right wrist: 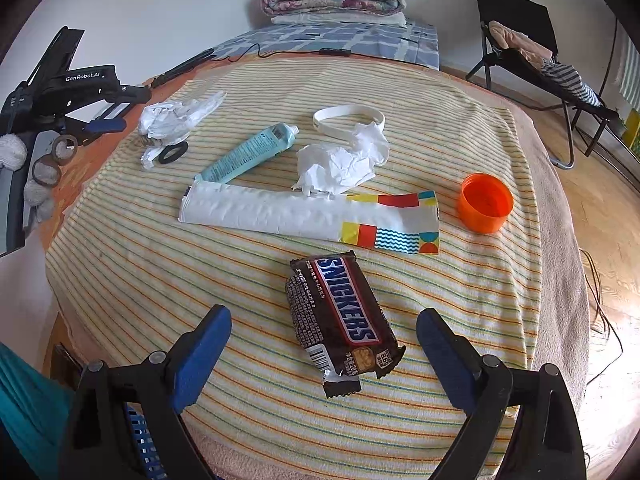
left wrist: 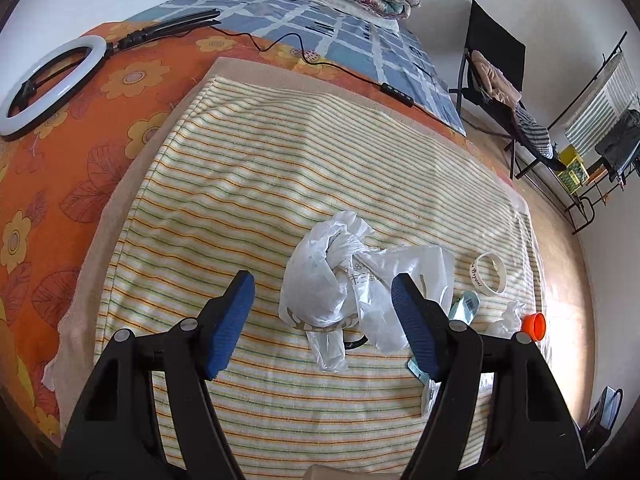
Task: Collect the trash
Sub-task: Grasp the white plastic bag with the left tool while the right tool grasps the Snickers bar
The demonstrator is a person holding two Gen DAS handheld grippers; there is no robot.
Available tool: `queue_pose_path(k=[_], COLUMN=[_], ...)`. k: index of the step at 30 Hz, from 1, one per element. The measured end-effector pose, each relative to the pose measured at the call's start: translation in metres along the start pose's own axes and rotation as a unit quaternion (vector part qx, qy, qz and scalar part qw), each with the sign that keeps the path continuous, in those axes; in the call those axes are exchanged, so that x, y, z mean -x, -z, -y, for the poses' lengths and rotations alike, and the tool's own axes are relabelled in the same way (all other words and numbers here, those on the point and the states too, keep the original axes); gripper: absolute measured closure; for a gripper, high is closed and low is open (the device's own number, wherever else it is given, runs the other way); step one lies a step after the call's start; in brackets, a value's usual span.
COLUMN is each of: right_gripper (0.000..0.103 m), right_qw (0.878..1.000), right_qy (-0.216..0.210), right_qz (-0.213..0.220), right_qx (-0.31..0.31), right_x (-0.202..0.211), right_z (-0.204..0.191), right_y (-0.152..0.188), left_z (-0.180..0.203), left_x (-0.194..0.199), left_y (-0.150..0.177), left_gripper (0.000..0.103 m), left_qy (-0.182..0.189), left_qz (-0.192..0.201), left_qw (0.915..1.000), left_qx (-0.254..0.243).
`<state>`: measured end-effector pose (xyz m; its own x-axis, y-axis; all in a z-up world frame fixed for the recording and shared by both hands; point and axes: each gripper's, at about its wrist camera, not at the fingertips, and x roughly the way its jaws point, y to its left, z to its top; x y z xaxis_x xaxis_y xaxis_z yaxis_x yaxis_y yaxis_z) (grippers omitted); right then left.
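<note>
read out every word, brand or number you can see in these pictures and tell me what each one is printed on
"SNICKERS": on the brown candy wrapper lying on the striped towel.
"GenRobot.AI": on the body of the left gripper, seen from the right wrist view.
"Bryant", partly visible: on the white wristband.
Too small or blurred to read: the wrapper's fine print and barcode, the print on the teal tube, and the characters on the plastic bag.

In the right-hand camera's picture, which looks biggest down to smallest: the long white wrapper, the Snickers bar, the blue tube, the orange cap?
1. Long white wrapper.
2. Snickers bar, though it lies nearest the camera, which swells it.
3. Blue tube, though it lies farther off, so it may really match the bar.
4. Orange cap.
</note>
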<state>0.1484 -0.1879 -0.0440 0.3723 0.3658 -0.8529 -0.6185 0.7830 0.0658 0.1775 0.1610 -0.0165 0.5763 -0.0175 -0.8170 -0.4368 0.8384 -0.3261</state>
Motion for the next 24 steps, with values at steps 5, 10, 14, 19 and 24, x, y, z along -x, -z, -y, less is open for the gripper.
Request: queue_pose_path(k=[5,10,14,19,24], right_gripper=[0.011,0.015,0.019,0.027,0.052], right_qw=[1.000,1.000,1.000,0.999,0.999], right_qy=[0.003,-0.002,-0.003,-0.007,-0.003], right_qz=[-0.009,-0.017,-0.024,-0.025,-0.023], right_qx=[0.002,-0.004,-0.010,-0.021,-0.028], right_x=[-0.008,-0.013,-0.017,-0.016,-0.013], right_z=[-0.001,0.003,0.004,0.009,0.015], right_y=[0.001,0.001,0.003,0.003,0.004], left_z=[-0.005,-0.006,-0.008,-0.009,-0.009], left_x=[-0.009,-0.011,-0.009,-0.003,0.006], left_y=[0.001,0.003,0.003,0.002,0.001], left_gripper=[0.050,0.065,0.072,0.076,0.078], left_qy=[0.002,-0.002,-0.002,-0.007,-0.013], left_qz=[-0.011,-0.014,-0.008,0.005,0.022], left_qw=[0.9999,0.9999,0.9999,0.9999,0.9997], left_qx=[0.011,0.009,0.013,0.010,0.001])
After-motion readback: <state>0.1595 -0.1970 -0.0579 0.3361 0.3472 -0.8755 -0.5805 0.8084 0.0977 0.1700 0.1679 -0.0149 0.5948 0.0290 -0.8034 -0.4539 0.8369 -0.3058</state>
